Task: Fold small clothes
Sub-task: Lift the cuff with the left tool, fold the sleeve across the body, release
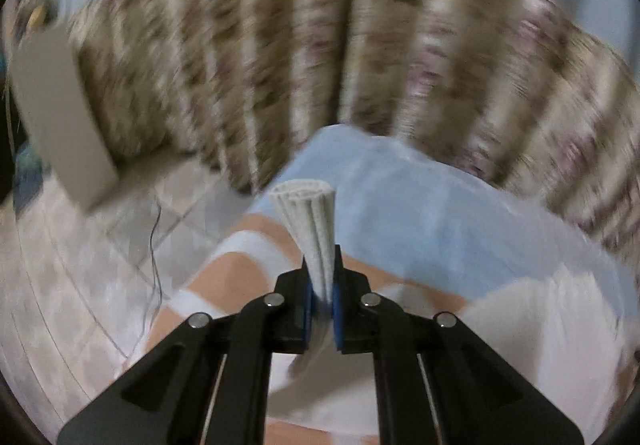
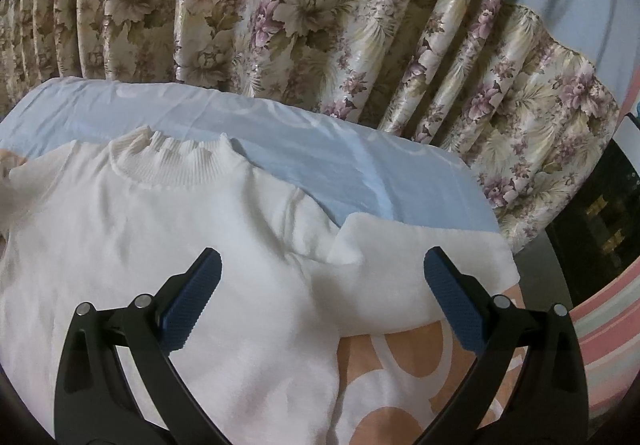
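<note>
- Pinching a bunched ribbed cuff (image 1: 310, 229) of the white sweater (image 2: 160, 237), our left gripper (image 1: 322, 305) has its blue pads pressed together on the fabric, which fans upward beyond the fingertips.
- We see the left wrist view heavily blurred, so finer detail of the cloth below is hard to tell.
- We hold our right gripper (image 2: 322, 301) spread wide above the sweater, its blue pads (image 2: 192, 301) well apart and closed on nothing.
- We see the sweater lying flat on the bed, ribbed collar (image 2: 176, 161) toward the far edge, one sleeve (image 2: 420, 269) stretched out to the right between the spread fingers.
- Under it we see a peach and white patterned sheet (image 2: 384, 397), with a light blue cloth (image 2: 320, 153) beyond the collar.
- We see a floral curtain (image 2: 304, 17) hanging behind the bed.
- In the left wrist view we see a tiled floor (image 1: 80, 285) to the left.
</note>
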`<state>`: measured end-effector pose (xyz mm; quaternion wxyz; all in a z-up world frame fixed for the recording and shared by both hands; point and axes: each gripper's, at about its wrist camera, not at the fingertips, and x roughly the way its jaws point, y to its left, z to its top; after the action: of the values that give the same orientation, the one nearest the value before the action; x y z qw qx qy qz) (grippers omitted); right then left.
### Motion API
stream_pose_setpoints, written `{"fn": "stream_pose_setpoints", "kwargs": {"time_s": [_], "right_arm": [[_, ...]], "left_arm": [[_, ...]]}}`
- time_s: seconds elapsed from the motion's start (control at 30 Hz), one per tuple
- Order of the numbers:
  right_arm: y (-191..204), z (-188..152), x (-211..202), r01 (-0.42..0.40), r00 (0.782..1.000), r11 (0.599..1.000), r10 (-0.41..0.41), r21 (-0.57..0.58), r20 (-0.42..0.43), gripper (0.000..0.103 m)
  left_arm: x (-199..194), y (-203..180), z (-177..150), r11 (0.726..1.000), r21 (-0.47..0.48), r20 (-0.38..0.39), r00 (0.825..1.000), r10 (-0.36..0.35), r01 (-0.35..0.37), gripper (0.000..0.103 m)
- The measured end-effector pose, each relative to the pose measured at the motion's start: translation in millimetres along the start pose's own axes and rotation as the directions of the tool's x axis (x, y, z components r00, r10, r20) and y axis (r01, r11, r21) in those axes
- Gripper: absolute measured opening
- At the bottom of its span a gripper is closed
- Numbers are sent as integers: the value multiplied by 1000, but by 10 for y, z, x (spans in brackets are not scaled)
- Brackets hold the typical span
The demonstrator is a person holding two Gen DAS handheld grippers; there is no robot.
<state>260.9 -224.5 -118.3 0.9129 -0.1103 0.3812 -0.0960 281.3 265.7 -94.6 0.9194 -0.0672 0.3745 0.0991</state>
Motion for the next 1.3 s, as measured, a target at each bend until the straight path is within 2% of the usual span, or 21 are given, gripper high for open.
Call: {"fn": "stream_pose_setpoints", "kwargs": {"time_s": [0.17, 0.3, 0.4, 0.47, 0.6, 0.7, 0.77, 0.83, 0.9, 1.0, 1.03, 1.07, 1.13, 1.2, 1.27, 1.3], "right_arm": [[-180, -74, 3, -27, 1000, 999, 27, 34, 15, 100], [-374, -124, 56, -95, 995, 988, 95, 122, 5, 100], [-474, -153, 100, -138, 990, 975, 142, 177, -8, 100], [-509, -172, 109, -133, 990, 974, 138, 186, -14, 100], [-618, -219, 175, -128, 990, 970, 138, 209, -33, 100], [-669, -272, 230, -139, 987, 966, 153, 216, -48, 98], [-674, -306, 262, -130, 987, 970, 146, 207, -65, 97], [-685, -334, 280, -127, 987, 970, 144, 207, -73, 97], [-694, -357, 303, -126, 986, 970, 146, 208, -84, 97], [-700, -368, 313, -127, 985, 969, 149, 212, -90, 97], [-697, -367, 312, -131, 984, 968, 153, 214, -91, 97], [-698, -359, 312, -133, 984, 967, 156, 215, -91, 97], [-659, -334, 284, -147, 982, 966, 168, 213, -82, 97], [-592, -294, 247, -178, 979, 962, 195, 205, -65, 97], [-467, -243, 238, -208, 973, 961, 222, 184, -61, 97], [-395, -220, 240, -226, 969, 959, 239, 171, -60, 97]], "left_arm": [[-113, -1004, -205, 985, 151, 3, 997, -79, 78, 8], [-92, -1802, -495, 955, 244, -35, 985, -167, 171, 8], [22, -2398, -766, 918, 279, -117, 959, -259, 282, 7], [51, -2736, -896, 893, 308, -152, 943, -295, 329, 7], [8, -3479, -1153, 821, 369, -214, 900, -381, 435, 7], [32, -3805, -1256, 787, 369, -257, 868, -424, 494, 7], [114, -3869, -1293, 786, 343, -297, 853, -429, 515, 7], [225, -3924, -1342, 782, 309, -347, 829, -438, 542, 7], [262, -3896, -1401, 779, 293, -375, 816, -440, 554, 8], [251, -3806, -1443, 774, 250, -411, 787, -460, 582, 16], [211, -3768, -1438, 772, 237, -412, 781, -470, 590, 31], [164, -3726, -1417, 775, 229, -404, 782, -475, 589, 57], [-13, -3584, -1372, 775, 233, -357, 793, -493, 587, 73], [-178, -3386, -1280, 782, 239, -307, 808, -502, 576, 75], [-244, -3169, -1194, 810, 242, -263, 840, -475, 534, 78], [-235, -3034, -1145, 836, 248, -239, 867, -437, 489, 78]]}}
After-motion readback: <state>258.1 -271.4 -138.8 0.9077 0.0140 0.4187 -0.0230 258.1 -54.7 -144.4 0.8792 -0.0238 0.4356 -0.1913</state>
